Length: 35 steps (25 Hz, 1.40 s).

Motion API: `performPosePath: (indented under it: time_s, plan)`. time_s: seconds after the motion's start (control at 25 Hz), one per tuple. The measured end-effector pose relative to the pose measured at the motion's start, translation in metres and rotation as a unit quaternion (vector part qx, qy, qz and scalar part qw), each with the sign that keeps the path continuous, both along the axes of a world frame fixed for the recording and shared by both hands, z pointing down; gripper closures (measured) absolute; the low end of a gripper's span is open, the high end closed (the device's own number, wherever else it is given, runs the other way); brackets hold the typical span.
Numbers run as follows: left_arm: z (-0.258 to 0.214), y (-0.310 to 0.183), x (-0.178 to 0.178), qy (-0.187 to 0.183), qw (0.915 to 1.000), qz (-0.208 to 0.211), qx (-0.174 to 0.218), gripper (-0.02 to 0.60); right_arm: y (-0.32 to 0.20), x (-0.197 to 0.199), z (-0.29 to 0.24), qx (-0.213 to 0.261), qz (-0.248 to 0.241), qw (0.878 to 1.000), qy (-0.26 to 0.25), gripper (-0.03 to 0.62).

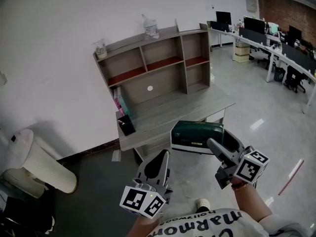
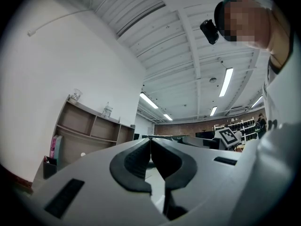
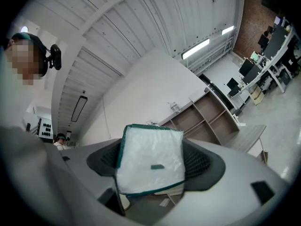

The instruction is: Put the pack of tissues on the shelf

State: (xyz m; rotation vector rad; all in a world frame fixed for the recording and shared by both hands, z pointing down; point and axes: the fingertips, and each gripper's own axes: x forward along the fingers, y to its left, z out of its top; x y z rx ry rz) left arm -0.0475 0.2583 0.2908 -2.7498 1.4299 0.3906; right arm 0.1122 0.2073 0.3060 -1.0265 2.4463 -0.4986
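My right gripper [image 1: 222, 143] has its jaws spread wide and clamped on the dark green pack of tissues [image 1: 195, 135], which I hold in the air just in front of the desk [image 1: 177, 110], well short of the shelf [image 1: 163, 63]. My left gripper [image 1: 162, 157] has its jaws pressed together on nothing. The shelf's wide lower bay shows a small white disc [image 1: 150, 88] on its back panel. Two clear bottles [image 1: 150, 27] stand on top. At the desk's left end sits a black box [image 1: 126, 124]; I can't make out its contents.
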Motion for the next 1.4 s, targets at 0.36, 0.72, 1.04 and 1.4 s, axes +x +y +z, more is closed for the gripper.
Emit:
performPosePath:
  time_s: [0.36, 0.72, 1.04, 1.4]
  plan:
    - [-0.015, -0.091, 0.019, 0.006, 0.9997, -0.022, 0.011, 0.563, -0.094, 0.015, -0.023, 0.020, -0.024, 0.999, 0.008, 0.210]
    - [-0.014, -0.160, 0.050, 0.004, 0.9992, -0.037, 0.012, 0.563, -0.167, 0.041, -0.025, 0.024, -0.046, 0.999, 0.011, 0.212]
    - [0.002, -0.199, 0.079, 0.004, 0.9991, -0.042, 0.002, 0.563, -0.208, 0.064, -0.008, 0.014, -0.059, 0.998, 0.017, 0.212]
    - [0.006, -0.225, 0.080, -0.003, 0.9989, -0.046, -0.008, 0.563, -0.236, 0.066, 0.002, 0.003, -0.060, 0.998, 0.011, 0.212]
